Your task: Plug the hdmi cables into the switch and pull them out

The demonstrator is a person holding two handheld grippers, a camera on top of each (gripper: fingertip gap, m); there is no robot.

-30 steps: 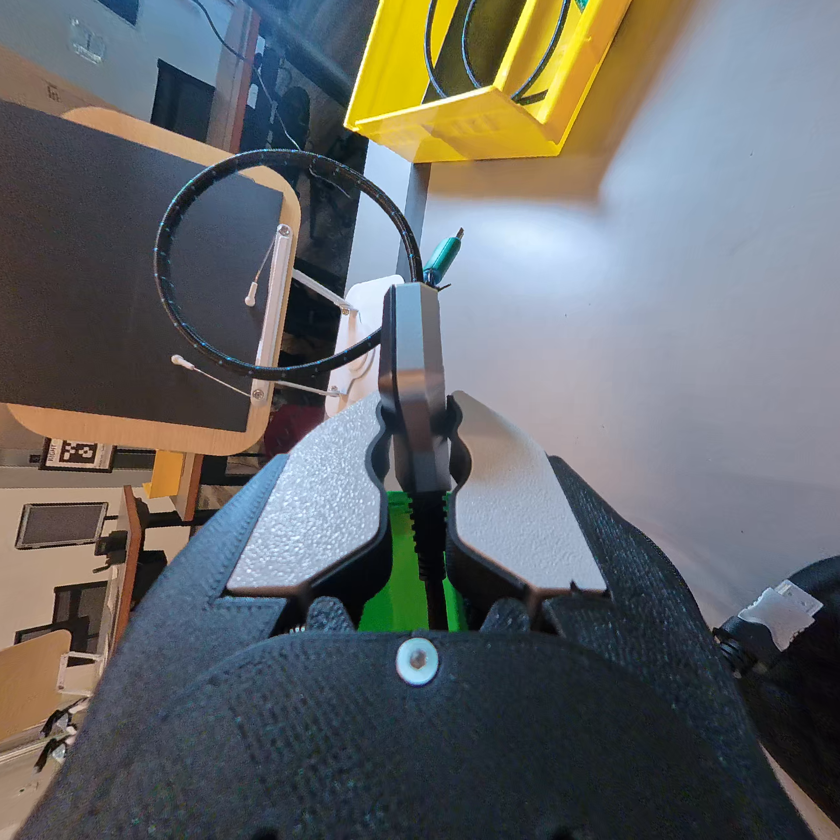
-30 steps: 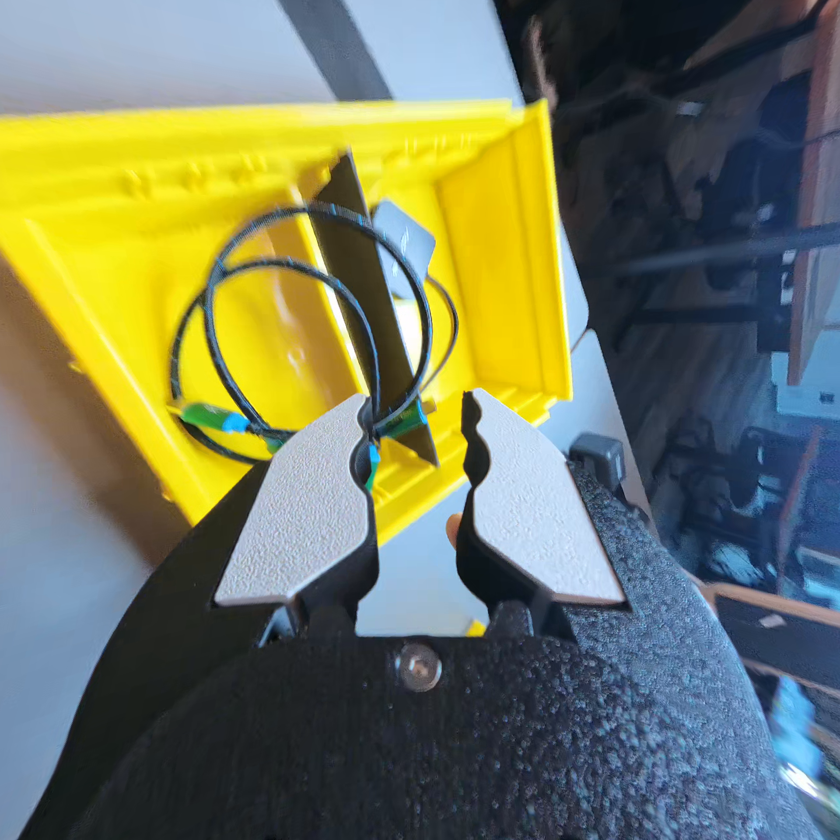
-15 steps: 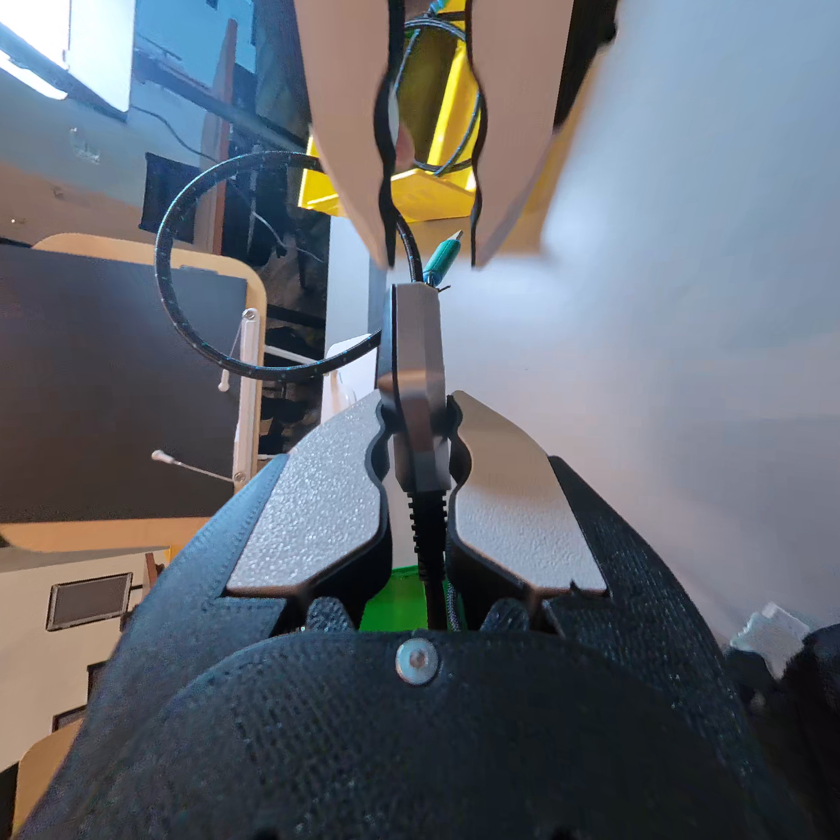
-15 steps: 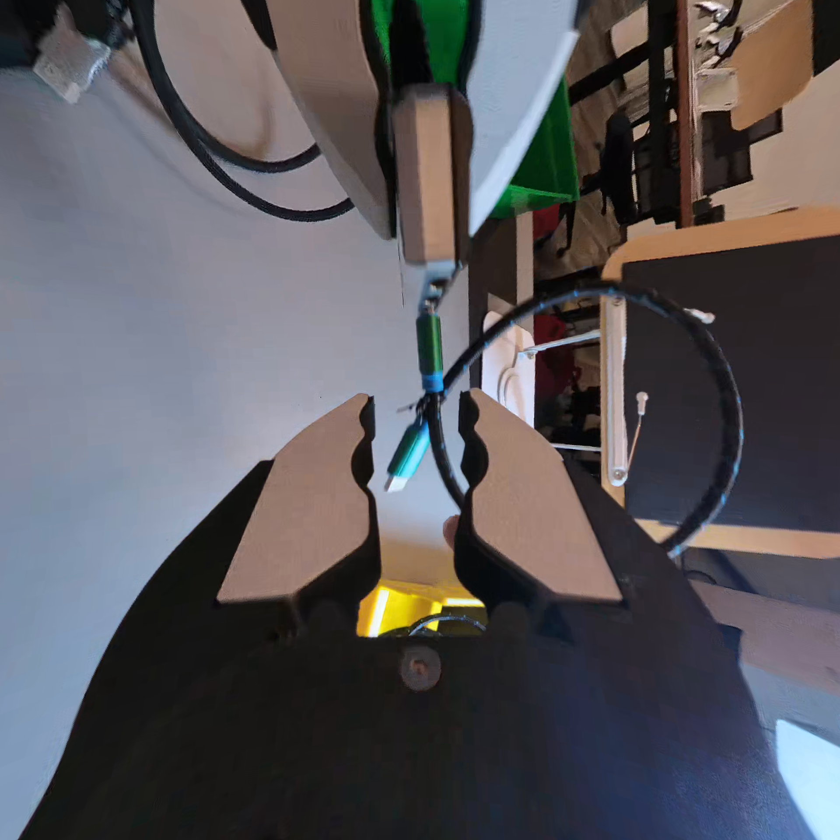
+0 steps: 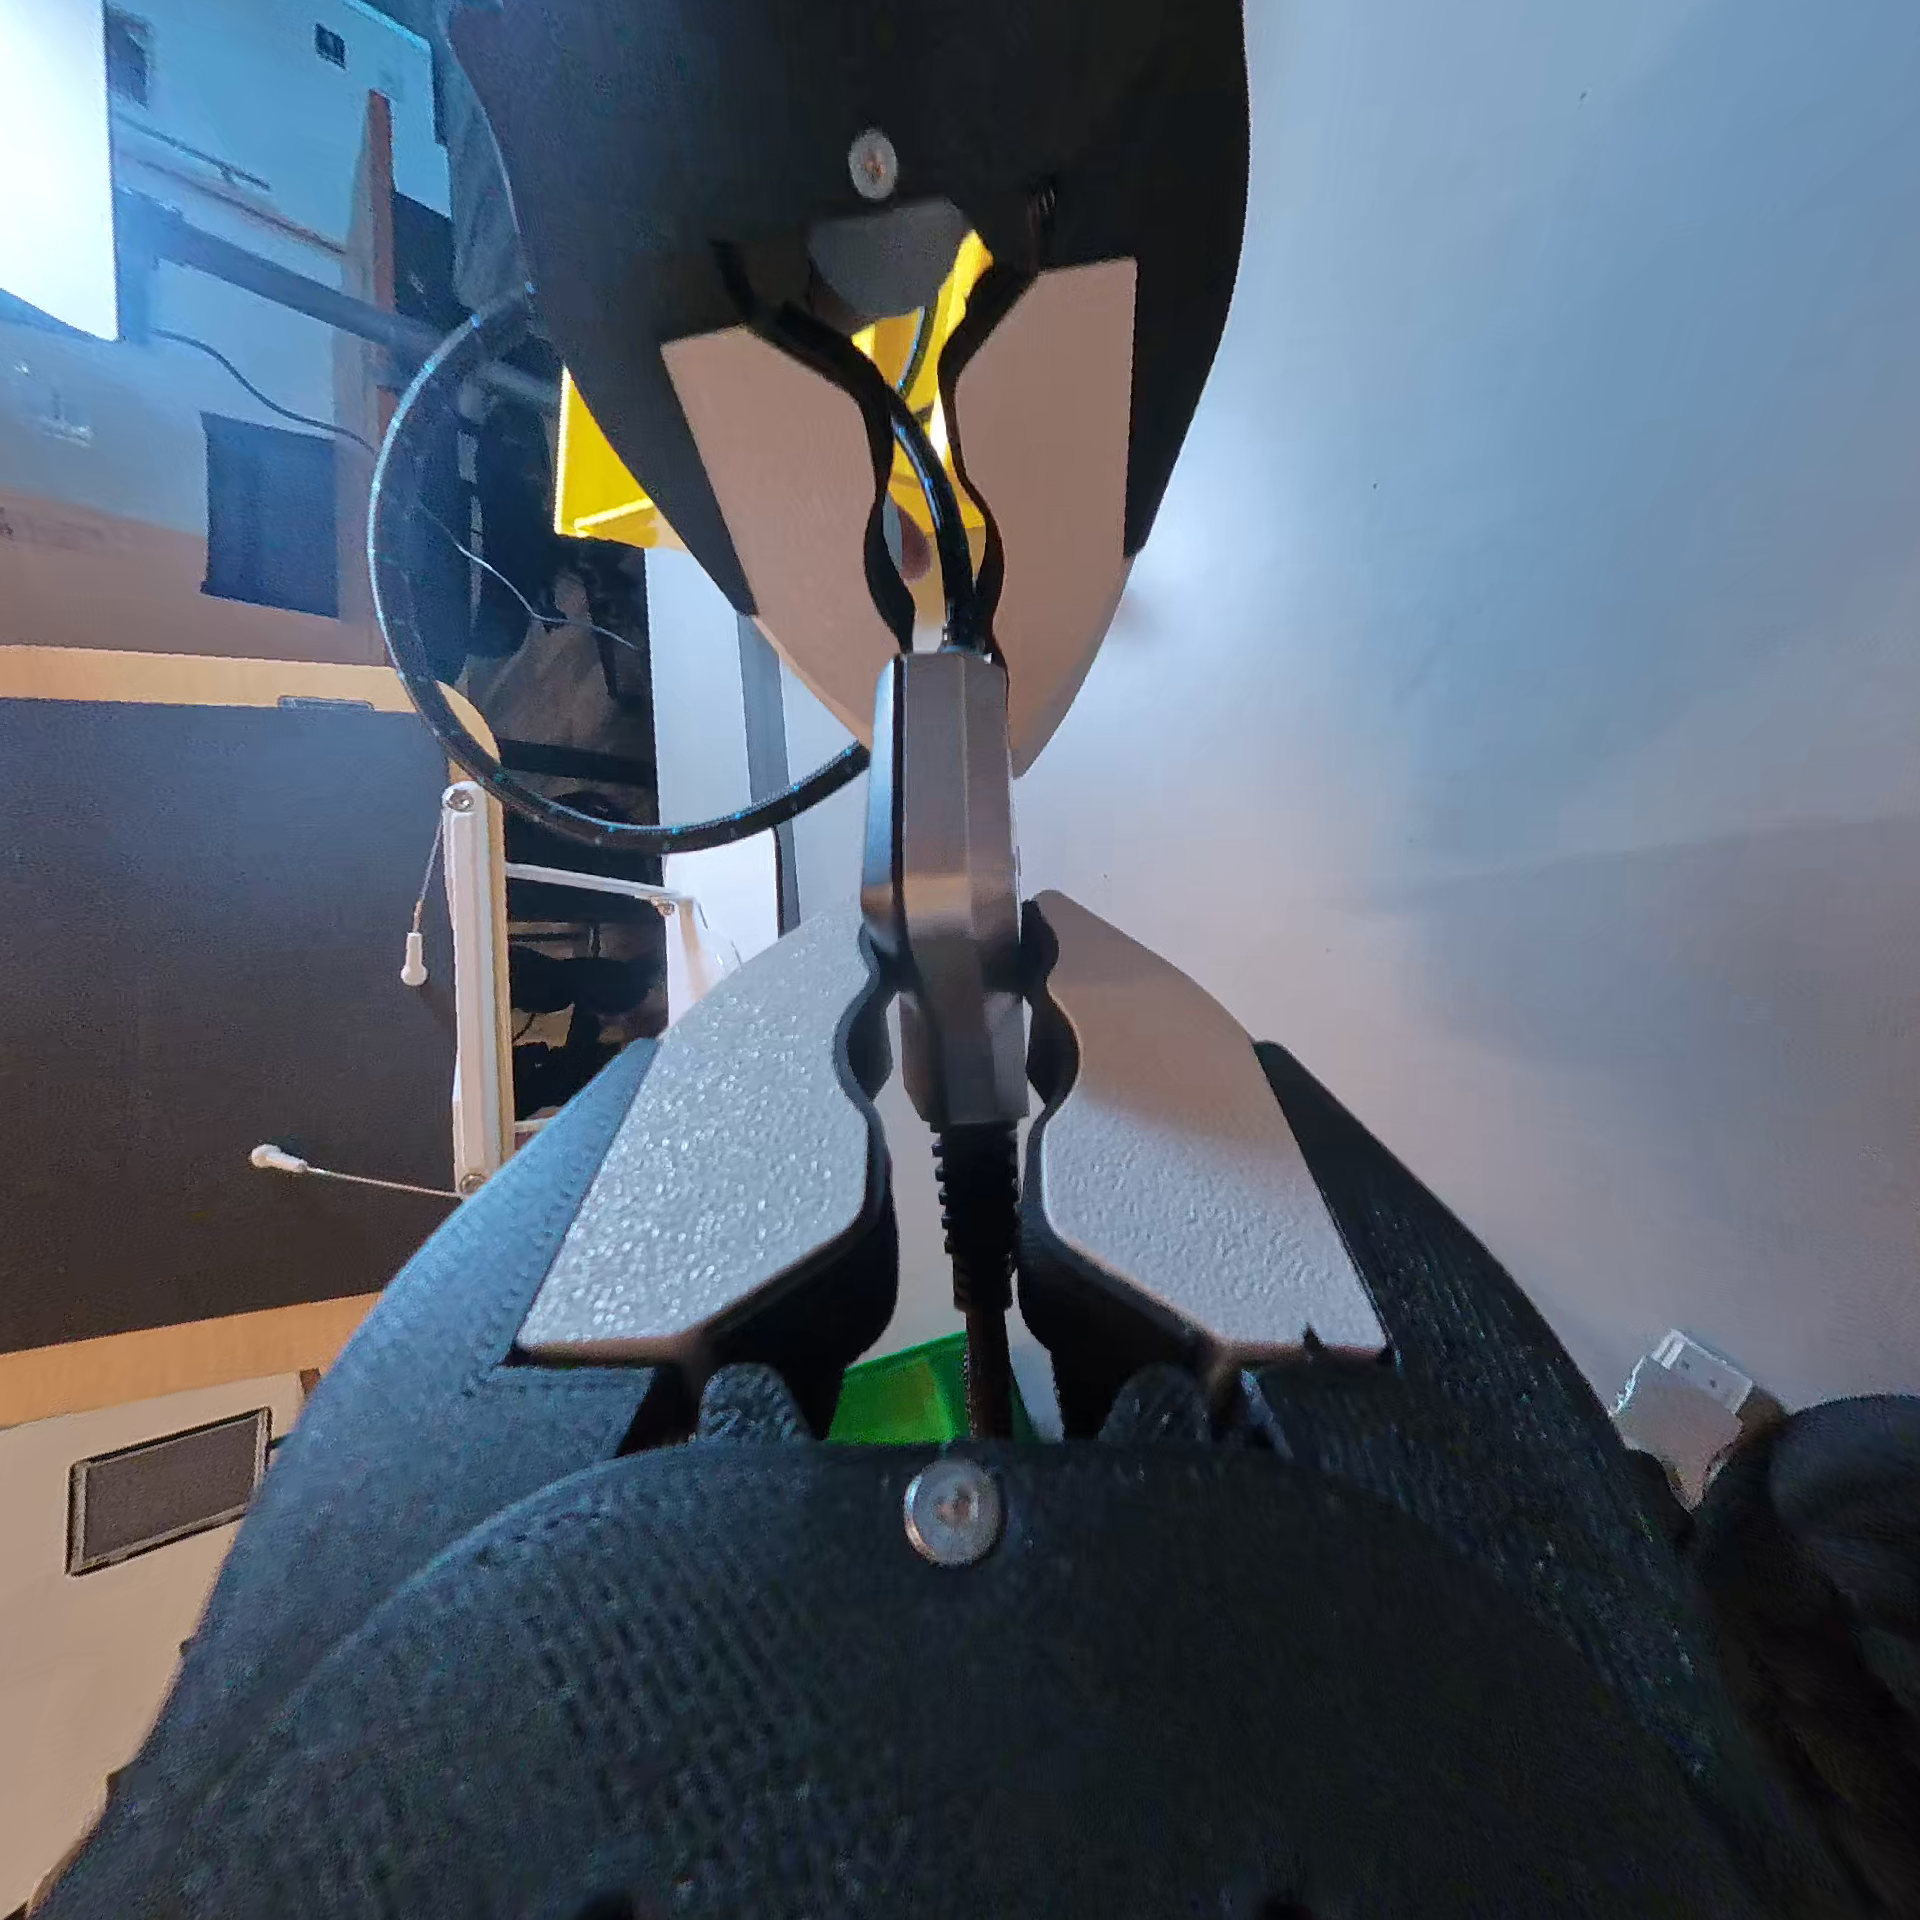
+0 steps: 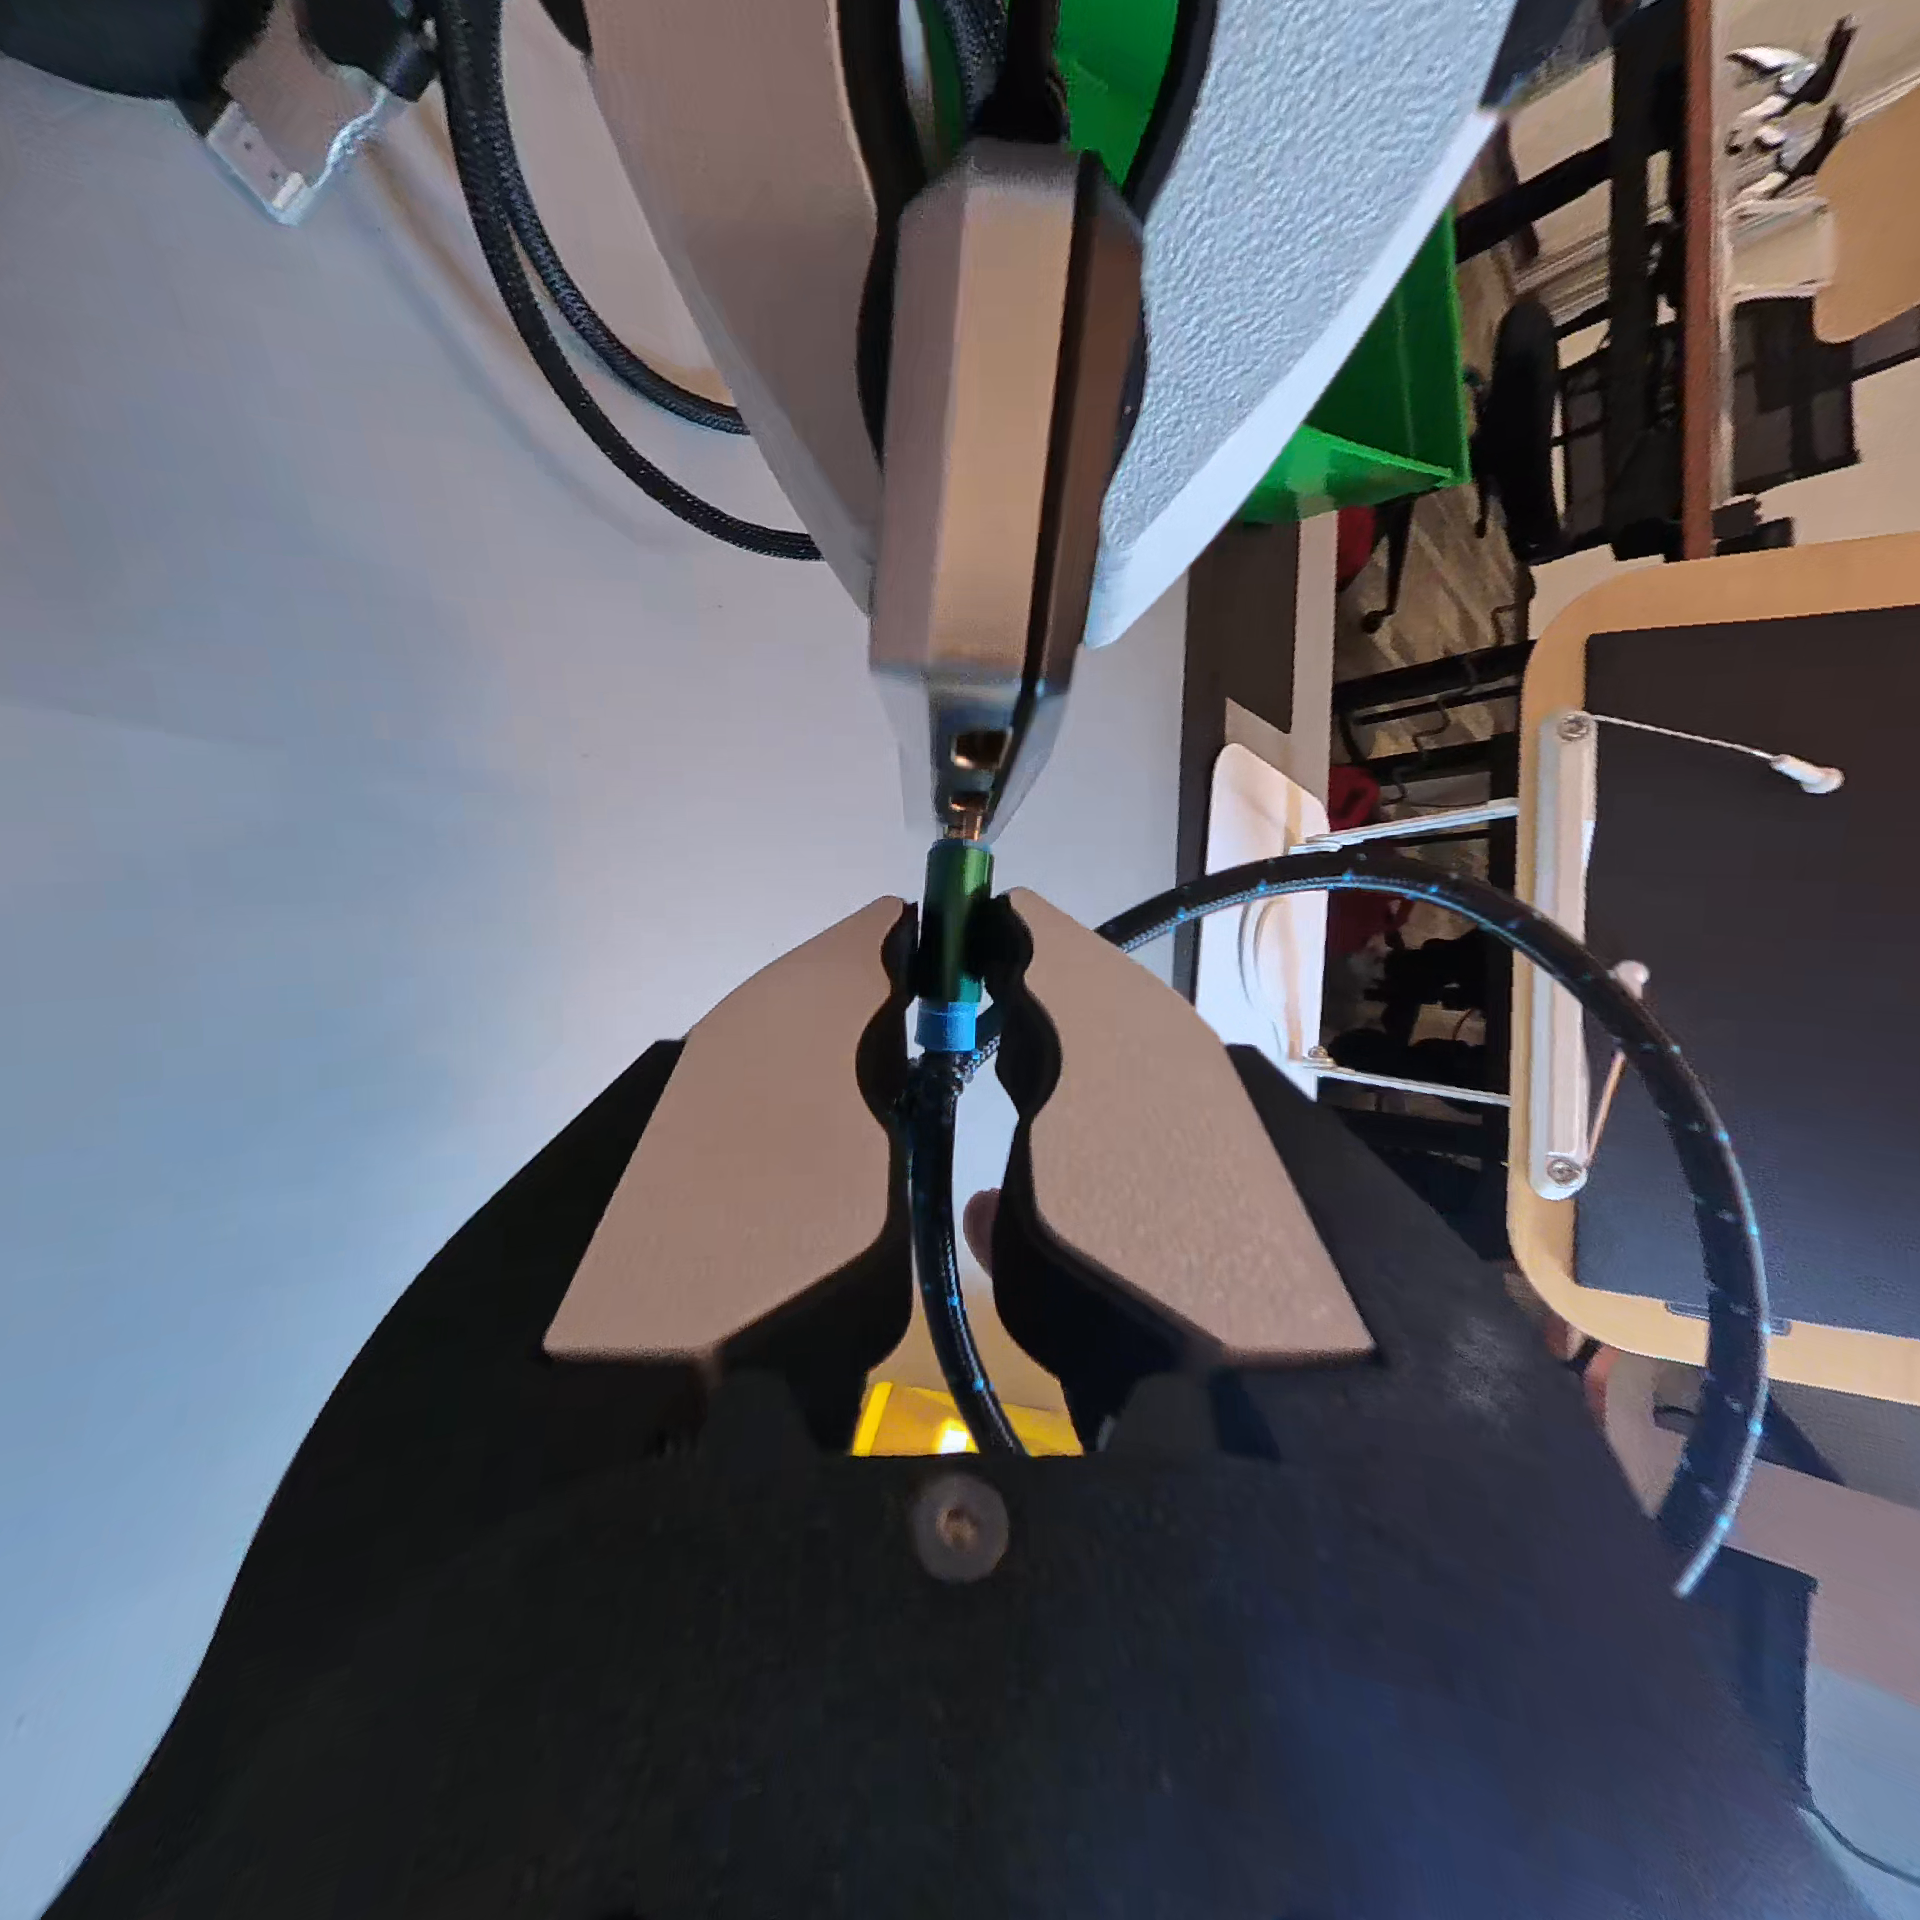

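Observation:
My left gripper is shut on the grey switch, a slim metal block with a black ribbed lead running back between the fingers. My right gripper faces it and is shut on the green plug of a black braided cable. The plug's metal tip meets a port on the switch's end; how deep it sits I cannot tell. In the left wrist view the right gripper hangs just beyond the switch. In the right wrist view the left gripper holds the switch from above.
Both grippers are over a white table. A yellow bin stands behind the right gripper and a green bin behind the left. A loose silver connector lies by the left gripper. A neighbouring table with a black mat is off the edge. One gripper's finger ends stand about 5 cm off the other's.
My right gripper turned from the yellow bin toward the switch, moved in and shut on the green plug at the switch's end. My left gripper stayed shut on the switch.

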